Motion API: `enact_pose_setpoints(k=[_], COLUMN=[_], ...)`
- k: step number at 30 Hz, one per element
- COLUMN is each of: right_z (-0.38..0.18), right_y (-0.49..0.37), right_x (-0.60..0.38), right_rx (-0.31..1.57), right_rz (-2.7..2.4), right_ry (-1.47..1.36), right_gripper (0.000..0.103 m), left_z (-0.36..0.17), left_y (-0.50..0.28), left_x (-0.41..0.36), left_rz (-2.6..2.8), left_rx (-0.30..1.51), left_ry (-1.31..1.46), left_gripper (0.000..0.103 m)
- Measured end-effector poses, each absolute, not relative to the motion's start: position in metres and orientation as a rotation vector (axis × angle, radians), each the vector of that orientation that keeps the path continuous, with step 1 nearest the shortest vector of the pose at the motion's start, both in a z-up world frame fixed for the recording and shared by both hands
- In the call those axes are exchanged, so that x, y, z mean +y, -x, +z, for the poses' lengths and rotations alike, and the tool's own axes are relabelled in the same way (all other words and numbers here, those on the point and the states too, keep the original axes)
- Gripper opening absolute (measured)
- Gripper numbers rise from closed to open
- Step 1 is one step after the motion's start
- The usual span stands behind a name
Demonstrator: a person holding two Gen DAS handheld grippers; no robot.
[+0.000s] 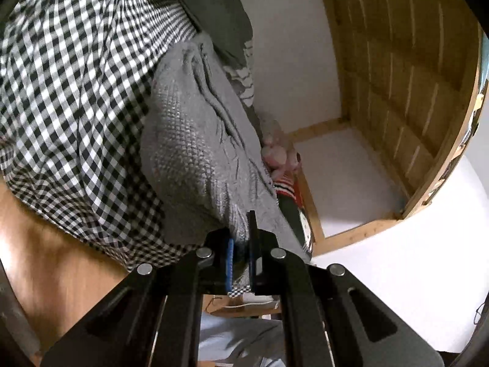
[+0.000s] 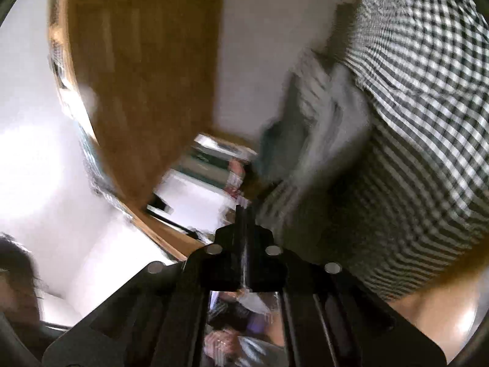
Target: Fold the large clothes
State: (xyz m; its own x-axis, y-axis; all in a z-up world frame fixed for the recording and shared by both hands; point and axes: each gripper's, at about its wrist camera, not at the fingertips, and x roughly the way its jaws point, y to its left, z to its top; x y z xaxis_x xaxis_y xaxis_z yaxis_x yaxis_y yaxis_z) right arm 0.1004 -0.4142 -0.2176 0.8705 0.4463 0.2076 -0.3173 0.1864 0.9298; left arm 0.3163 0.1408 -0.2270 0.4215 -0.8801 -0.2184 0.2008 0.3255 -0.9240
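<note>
Two grippers show, one in each wrist view. The left gripper [image 1: 241,244] has its jaws pressed together on cloth: a fold of grey knitted garment [image 1: 189,140] runs straight into the gap between the blue pads, and a corner of black-and-white checked shirt [image 1: 70,79] pokes out below them. From the pinch the grey knit rises away in a long bunched ridge, lying over the checked shirt, which spreads wide to the left across a wooden table [image 1: 52,244]. Beyond the knit lie a striped piece of cloth [image 1: 244,76], a pink soft thing [image 1: 279,156] too small to identify, and a dark item with red and white stripes [image 1: 290,192]. To the right stands a white wall [image 1: 287,42] with a wooden slatted frame [image 1: 397,76].

The right gripper [image 2: 244,223] has its jaws tightly together; the view is blurred, and a thin pale sliver runs along the seam between them, but whether that is cloth cannot be told. The checked shirt [image 2: 412,122] fills the right side of this view, just beside the fingers, draped over the wooden table [image 2: 437,315]. A wooden panel [image 2: 137,76] and the white wall [image 2: 269,46] lie behind.
</note>
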Motion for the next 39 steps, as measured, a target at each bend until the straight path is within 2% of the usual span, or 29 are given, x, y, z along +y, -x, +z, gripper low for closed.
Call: enact_pose_setpoints(k=[2, 5, 6, 7, 8, 9, 12, 14, 15, 16, 17, 20, 23, 25, 27, 29, 30, 31, 32, 34, 35, 36, 37, 38, 39], right_z=[-0.210, -0.226, -0.234, -0.241, -0.245, -0.249, -0.262, -0.270, -0.275, -0.280, -0.280, -0.274, -0.286, -0.270, -0.253, -0.258, -0.266, -0.284, -0.297, -0.292, -0.289, -0.283, -0.275, -0.271, -0.267], right_y=[-0.099, -0.124, -0.132, -0.144, -0.150, -0.153, -0.178, -0.197, -0.202, -0.210, -0.218, -0.238, -0.261, -0.267, -0.266, -0.275, -0.280, -0.289, -0.294, -0.302, -0.304, -0.306, -0.308, -0.309, -0.307], right_x=[-0.420, -0.411, -0.407, -0.402, -0.399, -0.398, -0.393, -0.388, -0.388, -0.386, -0.383, -0.376, -0.382, -0.378, -0.373, -0.371, -0.371, -0.371, -0.370, -0.361, -0.355, -0.349, -0.337, -0.328, -0.326], right_rx=[0.228, 0.636, 0.715, 0.785, 0.804, 0.788, 0.791, 0.848, 0.863, 0.872, 0.870, 0.849, 0.870, 0.762, 0.647, 0.675, 0.738, 0.854, 0.918, 0.900, 0.875, 0.853, 0.844, 0.838, 0.788], right_rz=[0.396, 0.141, 0.120, 0.096, 0.057, 0.008, 0.100, 0.058, 0.063, 0.111, 0.148, 0.129, 0.120, 0.298, 0.490, 0.535, 0.479, 0.339, 0.258, 0.315, 0.392, 0.462, 0.508, 0.526, 0.581], right_ry=[-1.192, -1.036, -1.047, -1.032, -1.013, -0.998, -1.003, -0.908, -0.902, -0.912, -0.901, -0.784, -0.826, -0.879, -0.937, -0.976, -0.969, -0.940, -0.914, -0.890, -0.912, -0.916, -0.873, -0.833, -0.869], right_gripper=[0.001, 0.003, 0.017, 0.065, 0.089, 0.095, 0.095, 0.094, 0.086, 0.073, 0.071, 0.071, 0.070, 0.045, 0.037, 0.037, 0.048, 0.068, 0.064, 0.074, 0.073, 0.056, 0.025, 0.013, 0.013], left_z=[-0.214, -0.208, -0.204, -0.203, -0.202, -0.198, -0.177, -0.174, -0.173, -0.172, -0.170, -0.159, -0.143, -0.133, -0.129, -0.124, -0.123, -0.124, -0.125, -0.128, -0.130, -0.131, -0.135, -0.138, -0.139], left_y=[-0.322, -0.326, -0.331, -0.332, -0.333, -0.334, -0.338, -0.344, -0.348, -0.351, -0.355, -0.362, -0.367, -0.370, -0.371, -0.372, -0.373, -0.373, -0.374, -0.373, -0.372, -0.371, -0.371, -0.370, -0.370], left_x=[0.139, 0.138, 0.130, 0.127, 0.124, 0.122, 0.120, 0.116, 0.113, 0.109, 0.104, 0.091, 0.084, 0.083, 0.083, 0.084, 0.085, 0.086, 0.085, 0.084, 0.084, 0.083, 0.081, 0.079, 0.077], left_rz=[-0.836, -0.834, -0.832, -0.833, -0.851, -0.864, -0.885, -0.892, -0.893, -0.894, -0.899, -0.943, -0.980, -0.997, -1.001, -1.012, -1.010, -1.007, -0.999, -0.989, -0.981, -0.979, -0.980, -0.974, -0.967], left_rx=[0.866, 0.933, 0.943, 0.942, 0.936, 0.931, 0.912, 0.907, 0.908, 0.912, 0.914, 0.897, 0.862, 0.840, 0.825, 0.809, 0.806, 0.810, 0.816, 0.829, 0.835, 0.839, 0.849, 0.854, 0.861], left_ry=[0.968, 0.950, 0.951, 0.948, 0.961, 0.960, 0.915, 0.904, 0.900, 0.901, 0.899, 0.884, 0.870, 0.877, 0.874, 0.883, 0.876, 0.871, 0.874, 0.860, 0.854, 0.858, 0.863, 0.858, 0.852], left_gripper=[0.005, 0.005, 0.005, 0.005, 0.005, 0.005, 0.005, 0.005, 0.005, 0.005, 0.005, 0.005, 0.005, 0.005, 0.005, 0.005, 0.005, 0.005, 0.005, 0.005, 0.005, 0.005, 0.005, 0.005, 0.005])
